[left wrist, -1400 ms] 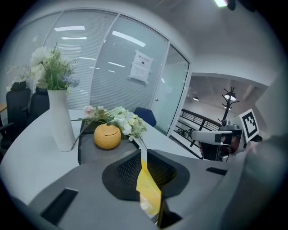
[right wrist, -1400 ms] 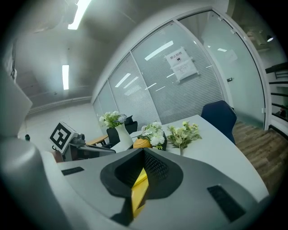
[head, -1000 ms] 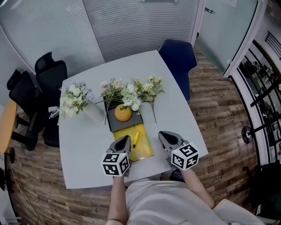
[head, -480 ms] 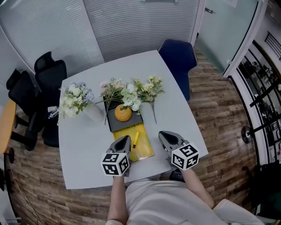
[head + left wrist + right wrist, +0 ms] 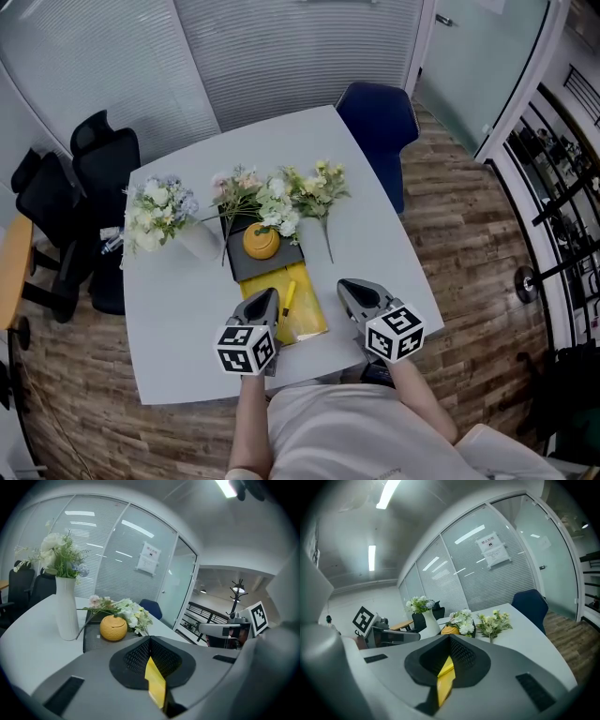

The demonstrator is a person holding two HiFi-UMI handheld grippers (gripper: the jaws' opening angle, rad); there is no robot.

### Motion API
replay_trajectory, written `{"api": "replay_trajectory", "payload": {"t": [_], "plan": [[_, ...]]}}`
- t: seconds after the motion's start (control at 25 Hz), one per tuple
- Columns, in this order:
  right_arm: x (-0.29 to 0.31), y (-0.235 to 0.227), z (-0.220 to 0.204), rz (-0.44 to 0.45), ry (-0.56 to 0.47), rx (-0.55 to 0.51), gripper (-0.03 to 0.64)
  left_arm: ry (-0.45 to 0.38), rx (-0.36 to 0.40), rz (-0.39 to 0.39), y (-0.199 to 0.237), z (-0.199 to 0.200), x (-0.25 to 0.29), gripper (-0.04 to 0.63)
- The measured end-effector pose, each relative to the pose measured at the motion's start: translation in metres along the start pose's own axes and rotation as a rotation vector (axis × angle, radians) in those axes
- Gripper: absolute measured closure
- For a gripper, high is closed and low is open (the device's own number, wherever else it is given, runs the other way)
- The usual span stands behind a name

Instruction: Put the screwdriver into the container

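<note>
Near tabletop (image 5: 178, 309) front edge, yellow screwdriver (image 5: 289, 298) lies on yellow tray (image 5: 309, 321), between left gripper (image 5: 269, 296) and right gripper (image 5: 347, 287). Both clenched, empty. Nothing grasped; looks unstarted or finished.

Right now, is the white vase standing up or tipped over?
Standing up. In the left gripper view the white vase stands straight on the table, flowers on top.

On the white tabletop (image 5: 178, 319), a dark grey rectangular tray (image 5: 272, 265) sits centrally and bears an orange round pot (image 5: 262, 242). Directly before the tray lies a yellow flat container (image 5: 307, 323), with a yellow-handled screwdriver (image 5: 289, 297) on it. A white vase of flowers (image 5: 200, 242) stands left of the tray. Loose artificial flower sprays (image 5: 281, 199) lie behind the tray and to its right.
</note>
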State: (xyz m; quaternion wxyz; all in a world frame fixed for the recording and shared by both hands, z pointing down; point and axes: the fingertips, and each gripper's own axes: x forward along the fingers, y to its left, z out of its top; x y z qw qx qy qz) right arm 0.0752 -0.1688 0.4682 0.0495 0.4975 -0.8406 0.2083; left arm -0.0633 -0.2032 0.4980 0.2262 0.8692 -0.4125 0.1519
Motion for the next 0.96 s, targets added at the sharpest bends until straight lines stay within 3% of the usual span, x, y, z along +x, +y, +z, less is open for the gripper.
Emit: {"api": "replay_trajectory", "payload": {"t": [0.96], "plan": [[-0.003, -0.016, 0.006, 0.010, -0.007, 0.003, 0.601, 0.018, -0.009, -0.017, 0.002, -0.004, 0.005, 0.586]]}}
